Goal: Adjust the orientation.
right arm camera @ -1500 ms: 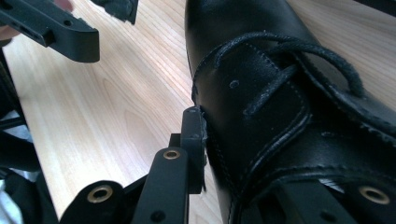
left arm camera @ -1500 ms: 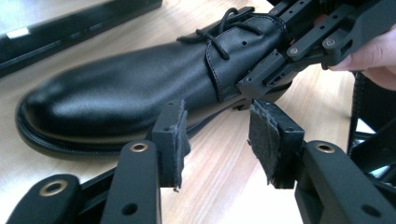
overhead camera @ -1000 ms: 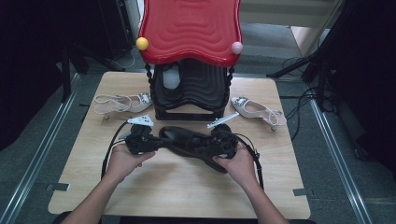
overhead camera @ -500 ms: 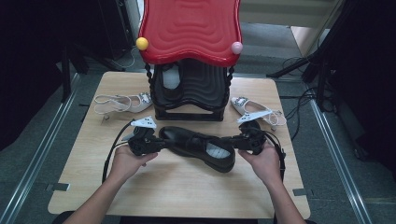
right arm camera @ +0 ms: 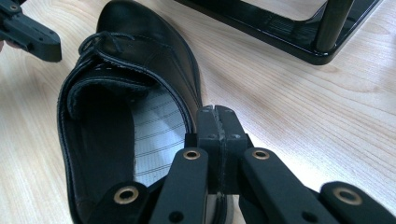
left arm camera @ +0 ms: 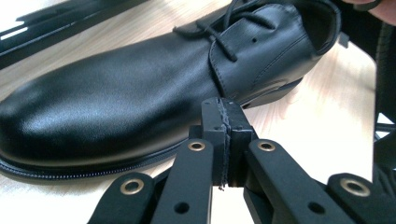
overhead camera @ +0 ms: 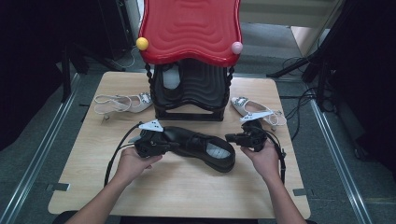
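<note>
A black leather lace-up shoe (overhead camera: 198, 145) lies on its sole on the light wooden desk (overhead camera: 187, 196), just in front of the black wavy-shelved rack with a red moulded top (overhead camera: 190, 88), its toe pointing to the left of the high view and its open heel end to the right.

The left hand-held gripper (overhead camera: 173, 145) sits at the shoe's toe end, on the side away from the rack. In the left gripper view its two black jaws meet pad to pad with nothing between them, tips (left arm camera: 223, 109) just beside the shoe's sole edge; whether they touch the leather cannot be told.

The right hand-held gripper (overhead camera: 229, 138) is at the shoe's heel end. Its jaws have just been closing and now stand pressed together and empty, tips (right arm camera: 216, 116) just beside the heel collar, with the pale striped insole (right arm camera: 156, 140) visible inside the shoe.

A white strappy heeled sandal (overhead camera: 122, 102) lies on the desk left of the rack, and a second white sandal (overhead camera: 254, 108) lies right of the rack, behind the right hand-held gripper.
</note>
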